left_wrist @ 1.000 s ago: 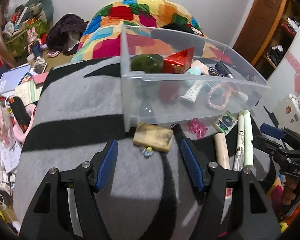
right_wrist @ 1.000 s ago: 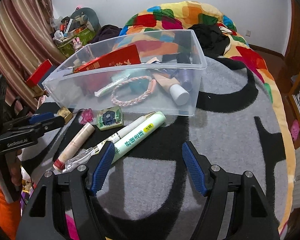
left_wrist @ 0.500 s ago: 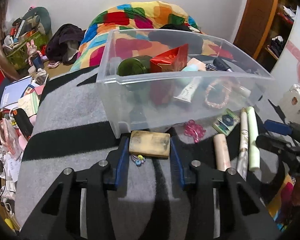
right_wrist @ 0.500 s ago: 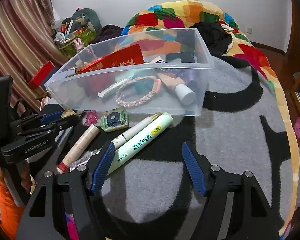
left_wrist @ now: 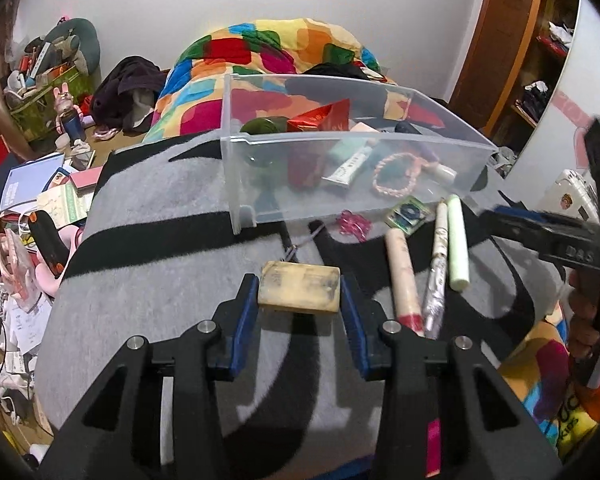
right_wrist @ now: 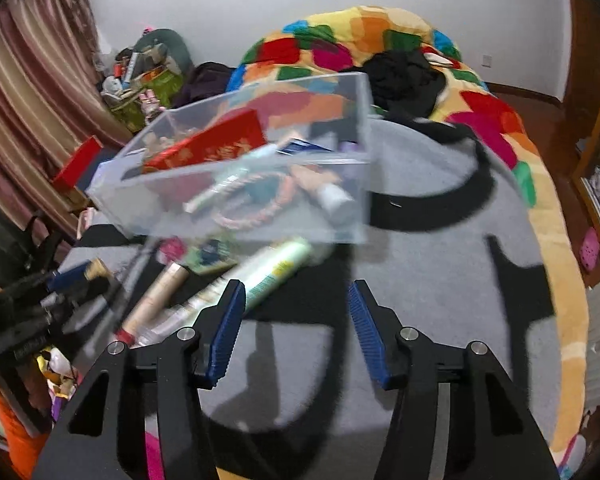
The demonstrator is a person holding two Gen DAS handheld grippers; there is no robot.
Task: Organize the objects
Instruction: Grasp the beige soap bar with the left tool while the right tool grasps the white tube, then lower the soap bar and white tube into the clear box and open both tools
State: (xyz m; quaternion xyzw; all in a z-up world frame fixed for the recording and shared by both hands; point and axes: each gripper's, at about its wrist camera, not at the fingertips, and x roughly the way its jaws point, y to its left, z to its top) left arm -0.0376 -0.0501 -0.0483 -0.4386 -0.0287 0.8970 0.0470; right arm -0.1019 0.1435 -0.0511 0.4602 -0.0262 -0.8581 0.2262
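Observation:
My left gripper (left_wrist: 299, 292) is shut on a worn tan block (left_wrist: 299, 287) with a thin chain, held above the grey and black blanket (left_wrist: 160, 264). The clear plastic bin (left_wrist: 236, 184) stands ahead with a red box (left_wrist: 324, 116), a tube and a pink bracelet (left_wrist: 396, 178) inside. A beige tube (left_wrist: 400, 272), a pen and a light green tube (left_wrist: 458, 240) lie on the blanket at right. My right gripper (right_wrist: 296, 304) is open and empty just over the green tube (right_wrist: 276, 268). The right wrist view is blurred.
A pink clip (left_wrist: 354, 224) and a green card (left_wrist: 408, 216) lie by the bin's front wall. A colourful quilt (left_wrist: 284, 48) is heaped behind the bin. Books and clutter (left_wrist: 40, 192) cover the floor at left.
My left gripper closed on the tan block and lifted it back from the bin. My right gripper moved toward the tubes, and its view blurred.

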